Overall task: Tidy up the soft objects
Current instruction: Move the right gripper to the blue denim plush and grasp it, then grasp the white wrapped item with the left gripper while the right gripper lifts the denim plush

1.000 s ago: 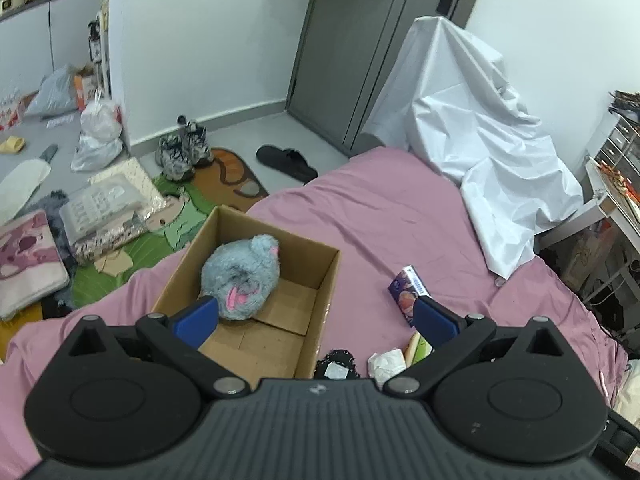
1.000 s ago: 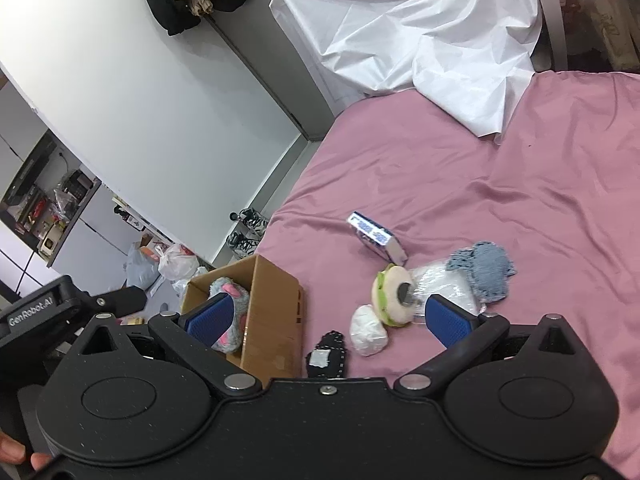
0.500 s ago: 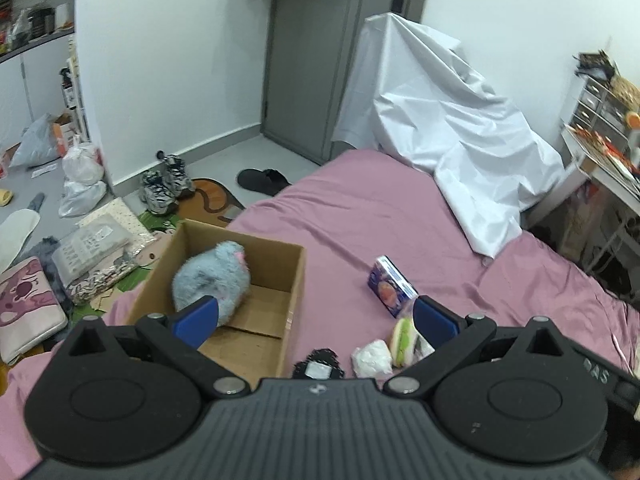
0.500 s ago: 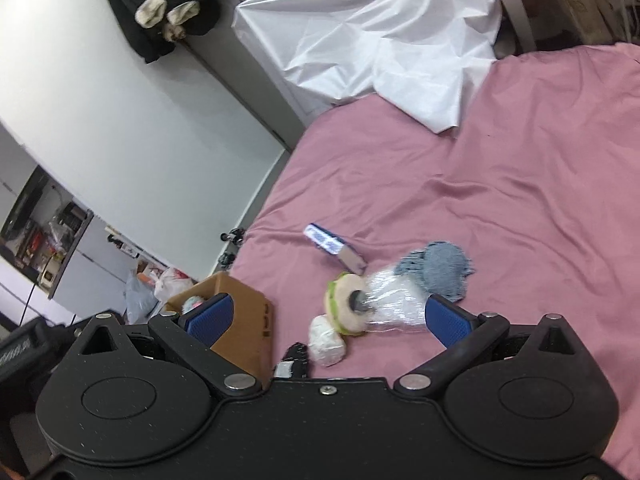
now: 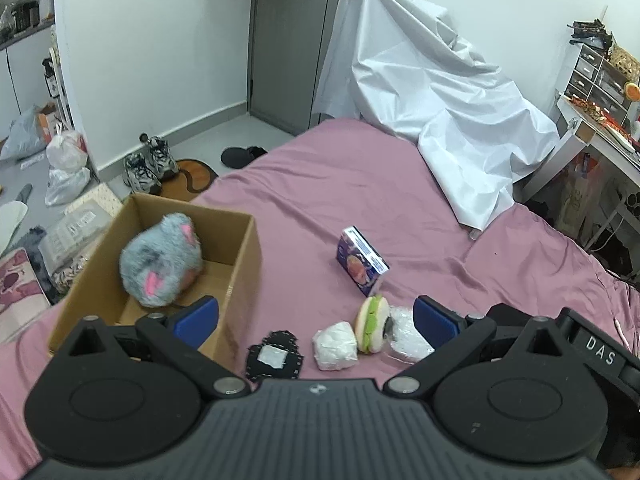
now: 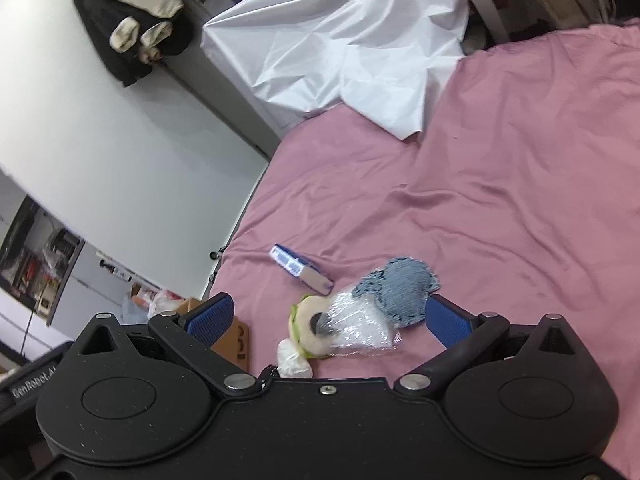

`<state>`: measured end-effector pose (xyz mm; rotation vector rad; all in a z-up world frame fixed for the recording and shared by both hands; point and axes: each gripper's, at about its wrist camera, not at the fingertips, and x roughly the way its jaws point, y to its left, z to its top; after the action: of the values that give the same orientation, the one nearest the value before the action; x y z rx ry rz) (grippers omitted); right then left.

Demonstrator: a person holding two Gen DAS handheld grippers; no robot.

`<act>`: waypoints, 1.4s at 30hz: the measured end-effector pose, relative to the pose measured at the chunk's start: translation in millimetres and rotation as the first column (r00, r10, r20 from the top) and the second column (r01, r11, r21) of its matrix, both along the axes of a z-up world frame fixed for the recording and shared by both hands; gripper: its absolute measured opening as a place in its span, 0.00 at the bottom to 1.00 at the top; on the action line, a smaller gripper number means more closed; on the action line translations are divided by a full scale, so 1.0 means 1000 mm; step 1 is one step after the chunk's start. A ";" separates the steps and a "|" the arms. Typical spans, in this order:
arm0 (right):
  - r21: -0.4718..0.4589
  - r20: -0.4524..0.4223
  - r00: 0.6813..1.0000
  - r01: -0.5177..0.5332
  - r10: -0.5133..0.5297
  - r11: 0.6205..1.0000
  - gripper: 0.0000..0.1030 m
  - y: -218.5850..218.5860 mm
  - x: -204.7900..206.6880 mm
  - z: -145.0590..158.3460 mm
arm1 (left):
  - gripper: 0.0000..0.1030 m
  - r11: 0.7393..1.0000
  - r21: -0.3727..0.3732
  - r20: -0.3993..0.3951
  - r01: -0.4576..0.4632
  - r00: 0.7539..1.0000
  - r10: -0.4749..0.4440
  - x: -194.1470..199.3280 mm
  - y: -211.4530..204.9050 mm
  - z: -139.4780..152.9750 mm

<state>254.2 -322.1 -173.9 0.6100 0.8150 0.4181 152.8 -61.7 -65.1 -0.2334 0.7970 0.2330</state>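
A cardboard box (image 5: 240, 248) sits on the pink bed at the left, with a grey-and-pink plush (image 5: 162, 266) inside. On the bed beside it lie a black patch (image 5: 276, 356), a white soft wad (image 5: 335, 346), a burger-shaped squishy (image 5: 372, 323) in clear wrap (image 5: 406, 338), and a blue carton (image 5: 362, 261). My left gripper (image 5: 316, 318) is open and empty above them. My right gripper (image 6: 328, 320) is open and empty over the squishy (image 6: 310, 330), its wrap (image 6: 362, 330) and a blue knit pad (image 6: 402, 288).
A white sheet (image 5: 432, 104) covers something at the bed's far end. Shoes (image 5: 148, 162), bags and cushions lie on the floor at the left. A desk with drawers (image 5: 596, 92) stands at the right. Clothes (image 6: 132, 20) hang on the door.
Both grippers have swung to the right over the bed. The box has slid left in both views and the loose items now lie between the right fingers. Both stay open.
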 end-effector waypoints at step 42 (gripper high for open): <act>0.032 -0.141 0.988 0.074 -0.069 0.997 0.68 -0.002 0.049 -0.074 | 0.55 0.998 -0.058 -0.113 0.013 0.993 -0.020 0.050 -0.015 -0.124</act>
<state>303.2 -324.5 -248.2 0.7074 0.9171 0.3283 202.4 -77.0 -188.8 -0.2690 0.9186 0.2094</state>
